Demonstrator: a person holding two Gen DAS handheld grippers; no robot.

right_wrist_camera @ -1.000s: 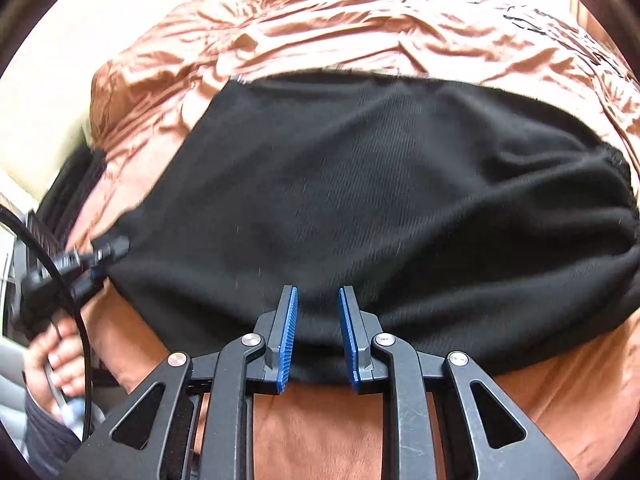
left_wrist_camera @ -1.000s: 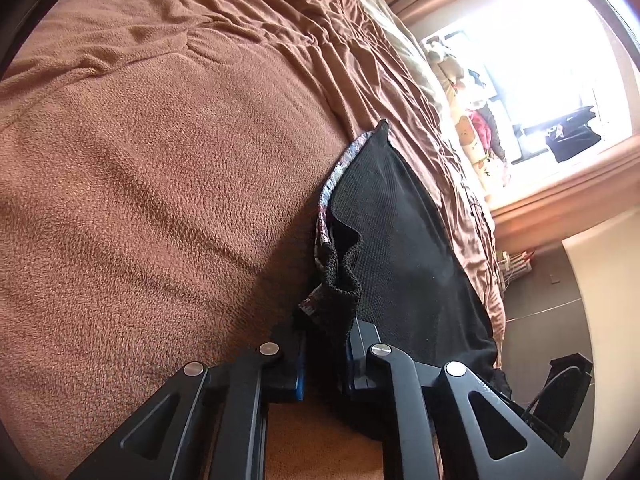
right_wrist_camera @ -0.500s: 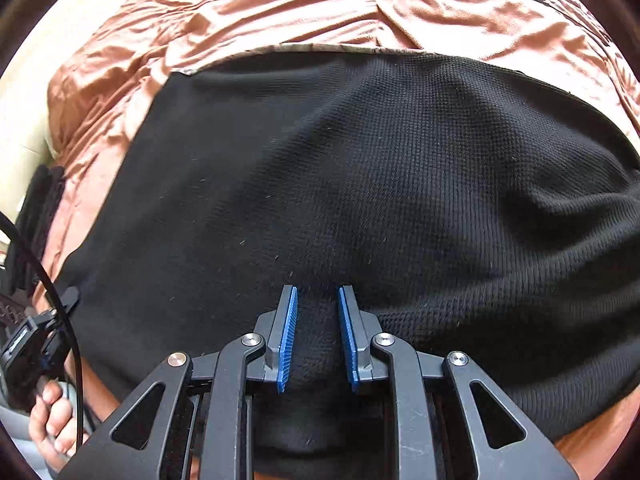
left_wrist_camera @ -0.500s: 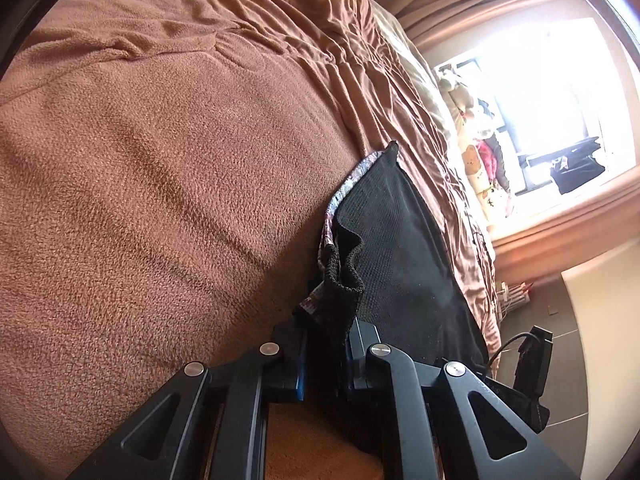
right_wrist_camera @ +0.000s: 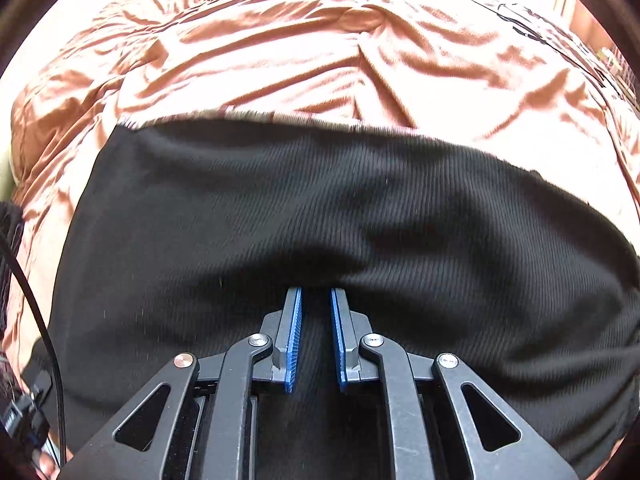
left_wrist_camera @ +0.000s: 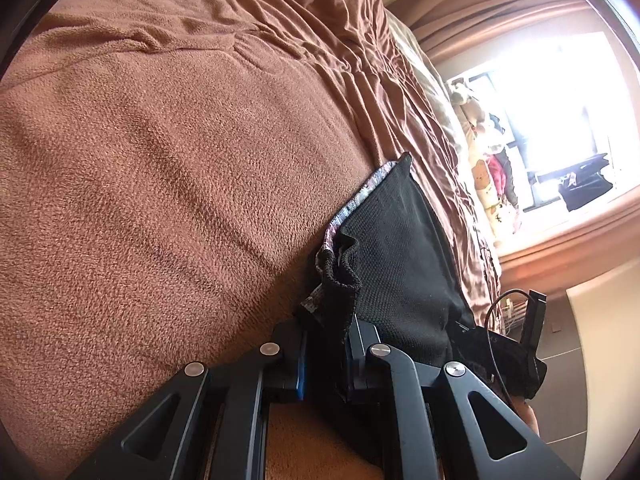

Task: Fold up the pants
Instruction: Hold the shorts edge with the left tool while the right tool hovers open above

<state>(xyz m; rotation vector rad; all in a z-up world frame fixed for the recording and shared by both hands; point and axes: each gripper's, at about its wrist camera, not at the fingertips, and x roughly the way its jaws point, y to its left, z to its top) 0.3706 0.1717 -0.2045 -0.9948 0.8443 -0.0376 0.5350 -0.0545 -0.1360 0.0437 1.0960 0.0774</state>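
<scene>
I am keeping the left gripper (left_wrist_camera: 325, 354) clamped on a bunched edge of the pants (left_wrist_camera: 400, 264), the black knit gathered and pinched between its pads, with a strip of patterned lining showing along that edge. The grip has held through the last second; only the view has swung a little, so I judge that end is being carried or held taut, not released.

The right gripper (right_wrist_camera: 315, 338) is the one changing. A second ago it was hovering at the near hem with bedspread beneath it; now it is reaching in over the cloth, and the pants (right_wrist_camera: 360, 216) are filling the whole lower view. Its fingers (right_wrist_camera: 293, 336) are standing a narrow gap apart with black cloth seen between and under them; I cannot tell whether they are pinching any of it yet. I take this as the right side moving in for a second hold before a fold.

The pants are lying spread across the brown bedspread (right_wrist_camera: 320, 52).

No containers are showing in either view.
</scene>
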